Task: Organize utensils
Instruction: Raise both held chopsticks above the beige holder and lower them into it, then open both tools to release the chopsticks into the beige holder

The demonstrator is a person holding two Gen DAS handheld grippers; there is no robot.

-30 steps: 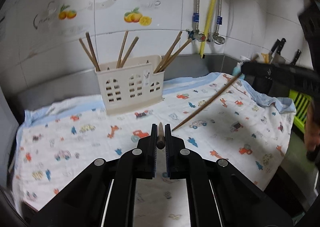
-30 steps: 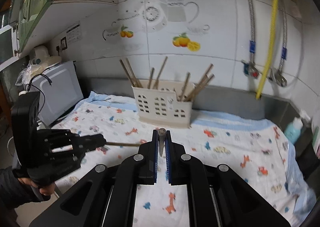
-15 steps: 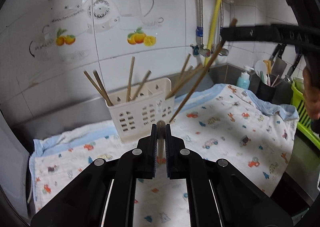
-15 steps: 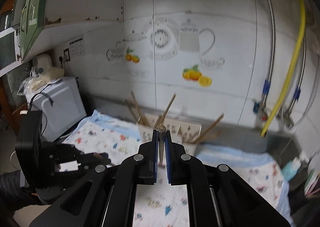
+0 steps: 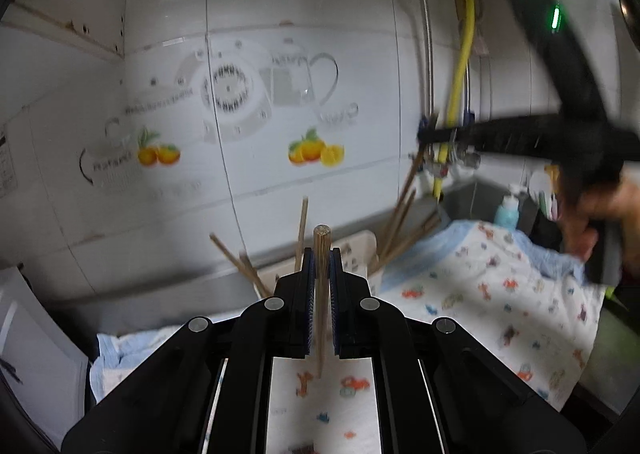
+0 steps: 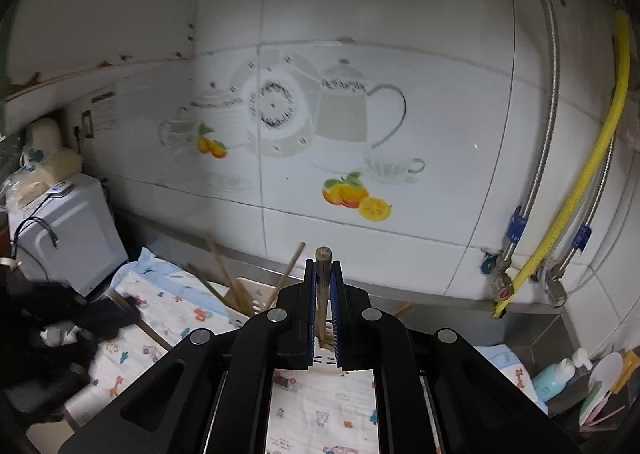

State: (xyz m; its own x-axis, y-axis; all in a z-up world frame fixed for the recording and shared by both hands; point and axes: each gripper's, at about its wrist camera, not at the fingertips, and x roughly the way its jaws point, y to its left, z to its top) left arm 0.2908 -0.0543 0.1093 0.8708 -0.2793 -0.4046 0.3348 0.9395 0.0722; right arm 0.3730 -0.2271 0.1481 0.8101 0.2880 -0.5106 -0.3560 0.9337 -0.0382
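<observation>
- Left wrist view: left gripper (image 5: 320, 254) clamped shut on an upright chopstick (image 5: 321, 274), just before the cream utensil holder (image 5: 360, 250) with more chopsticks (image 5: 400, 214) fanned out at 1 o'clock.
- Right gripper (image 5: 430, 134) blurred at 2 o'clock above the printed cloth (image 5: 500, 294); yellow hose (image 5: 460, 86) behind.
- Right wrist view: right gripper (image 6: 323, 274) pinched tight on a second chopstick (image 6: 322, 286), holder (image 6: 248, 294) partly hidden behind its fingers.
- Microwave (image 6: 64, 230) at 9 o'clock; soap bottle (image 6: 554, 376) at 4 o'clock.

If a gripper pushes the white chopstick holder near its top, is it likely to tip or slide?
The holder looks like thin, perforated plastic, so probably light. It stands on soft printed cloth, so it may tip rather than slide. The chopsticks leaning out may raise that risk.
</observation>
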